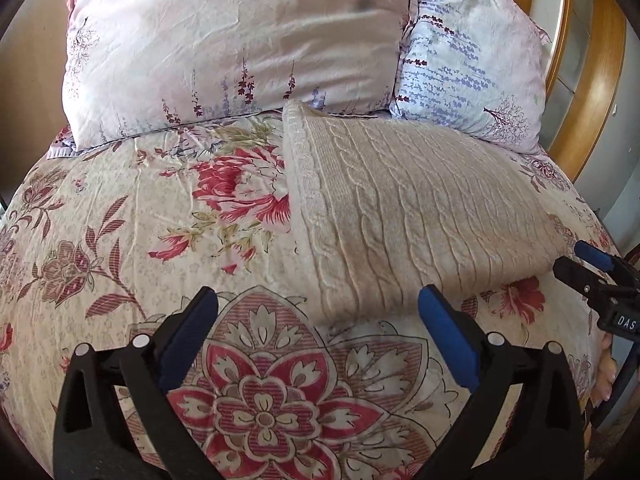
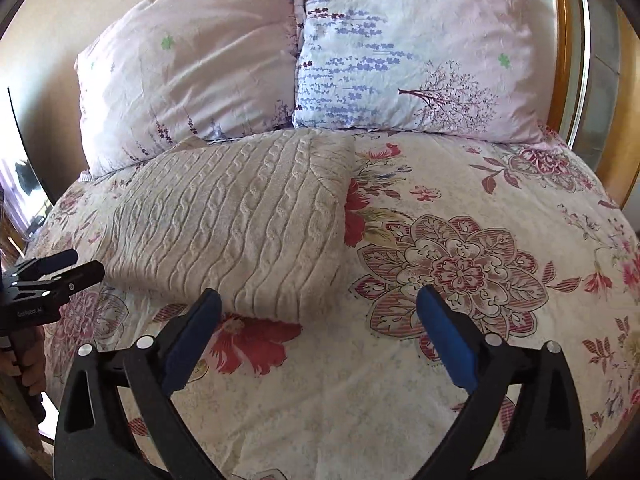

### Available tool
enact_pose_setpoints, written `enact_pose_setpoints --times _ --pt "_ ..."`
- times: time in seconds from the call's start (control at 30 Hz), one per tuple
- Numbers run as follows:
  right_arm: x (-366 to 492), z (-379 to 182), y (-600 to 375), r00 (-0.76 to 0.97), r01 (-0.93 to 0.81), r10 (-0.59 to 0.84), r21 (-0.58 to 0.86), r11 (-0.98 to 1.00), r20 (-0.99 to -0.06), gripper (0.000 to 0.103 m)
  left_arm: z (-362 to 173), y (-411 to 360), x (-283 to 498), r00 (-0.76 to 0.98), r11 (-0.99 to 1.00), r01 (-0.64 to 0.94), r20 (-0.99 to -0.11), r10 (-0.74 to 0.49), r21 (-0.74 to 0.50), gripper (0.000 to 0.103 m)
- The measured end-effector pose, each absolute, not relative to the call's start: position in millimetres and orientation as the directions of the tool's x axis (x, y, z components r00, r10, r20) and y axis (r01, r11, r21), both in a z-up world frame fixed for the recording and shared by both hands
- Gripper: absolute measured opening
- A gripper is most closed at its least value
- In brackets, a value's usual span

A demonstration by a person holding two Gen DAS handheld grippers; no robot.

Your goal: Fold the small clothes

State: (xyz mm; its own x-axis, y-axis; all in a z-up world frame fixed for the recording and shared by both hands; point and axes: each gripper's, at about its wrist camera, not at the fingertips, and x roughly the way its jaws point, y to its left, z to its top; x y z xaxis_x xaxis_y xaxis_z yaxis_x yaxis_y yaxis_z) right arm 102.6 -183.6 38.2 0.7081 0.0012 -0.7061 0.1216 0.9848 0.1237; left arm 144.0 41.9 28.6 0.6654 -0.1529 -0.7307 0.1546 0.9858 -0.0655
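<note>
- Two grippers, left gripper point(image 1: 318, 312) and right gripper point(image 2: 318, 312), both spread wide, holding nothing.
- Sweater point(image 2: 236, 216) lies folded on bedspread point(image 2: 460, 360).
- Advice: pinch near corners evenly, lift together.

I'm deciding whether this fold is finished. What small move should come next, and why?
Probably lift both grippers back and away. The cream cable-knit sweater already lies as a compact folded rectangle on the floral bedspread, below the two pillows. The left gripper and right gripper are both open and hold nothing, so no fabric seems left to bring over.
</note>
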Motion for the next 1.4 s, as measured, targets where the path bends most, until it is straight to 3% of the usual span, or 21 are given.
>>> enact_pose_setpoints --times 0.23,0.47,0.67,1.4 --pt "90 38 -154 0.746 0.118 -0.099 -0.016 0.993 -0.659 0.102 21 34 138 0.661 0.990 0.139 -0.743 -0.104 -0.014 0.101" --pt "99 28 -147 0.693 0.078 -0.004 0.069 0.995 -0.720 0.102 10 26 140 0.633 0.992 0.120 -0.773 -0.044 0.042 0.101" --pt "109 14 -143 0.630 0.129 -0.028 0.069 0.989 -0.776 0.102 3 21 144 0.608 0.991 0.123 -0.793 -0.039 0.045 0.101" --pt "119 3 -143 0.587 0.145 -0.046 0.048 0.988 -0.808 0.102 1 21 147 0.598 0.993 0.117 -0.800 -0.047 0.030 0.101"
